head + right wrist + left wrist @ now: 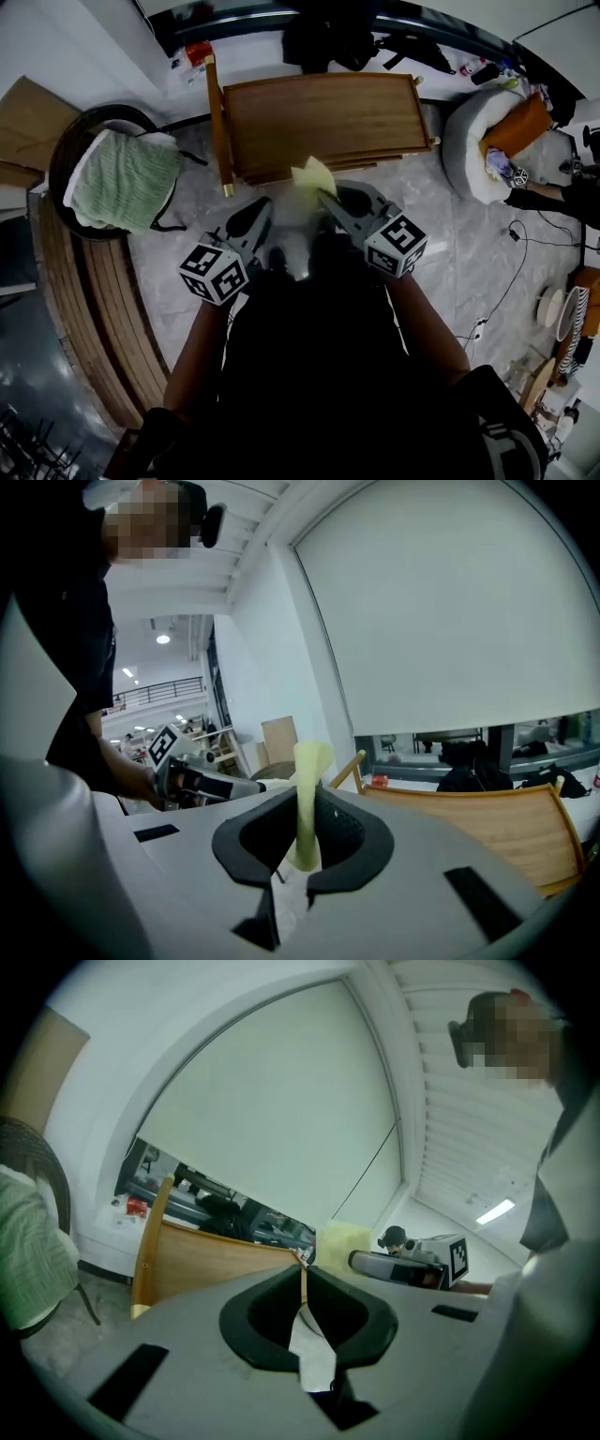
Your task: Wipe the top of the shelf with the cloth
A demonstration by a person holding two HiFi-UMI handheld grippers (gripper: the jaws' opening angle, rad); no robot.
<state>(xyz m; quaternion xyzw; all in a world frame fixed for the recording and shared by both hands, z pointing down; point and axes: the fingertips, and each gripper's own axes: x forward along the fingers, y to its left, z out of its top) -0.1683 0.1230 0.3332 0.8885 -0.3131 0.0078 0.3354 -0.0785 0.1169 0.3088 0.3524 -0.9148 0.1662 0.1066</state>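
2 grippers hang close together just off the near edge of the shelf point(328, 112), and neither touches it. The right gripper point(323, 197) has its jaws clamped on the cloth point(312, 175), a thin pale yellow piece whose free part stands up past the jaw tips and, in the head view, overlaps the shelf's near edge. Whether the cloth already touches the wood I cannot tell. The left gripper point(262, 206) sits just beside it on the side farther from the shelf's right end, with its jaws pressed together and nothing between them. The shelf's top is a bare, flat panel of brown wood with a raised rail along its left end. The cloth looks very light and soft. It keeps a loose fold above the pinch, so I judge it will flop and bunch, not lie flat, once it is dragged. A grip near 1 edge, as it is held here, leaves most of the fabric free to trail over the wood, but too little held fabric could let it slip out under friction. The wipe probably calls for lowering the cloth onto the top and pulling it along the grain with light pressure. To the left of the shelf, well apart, stands a dark round chair point(66, 141) with a green knit point(127, 178) draped over it.
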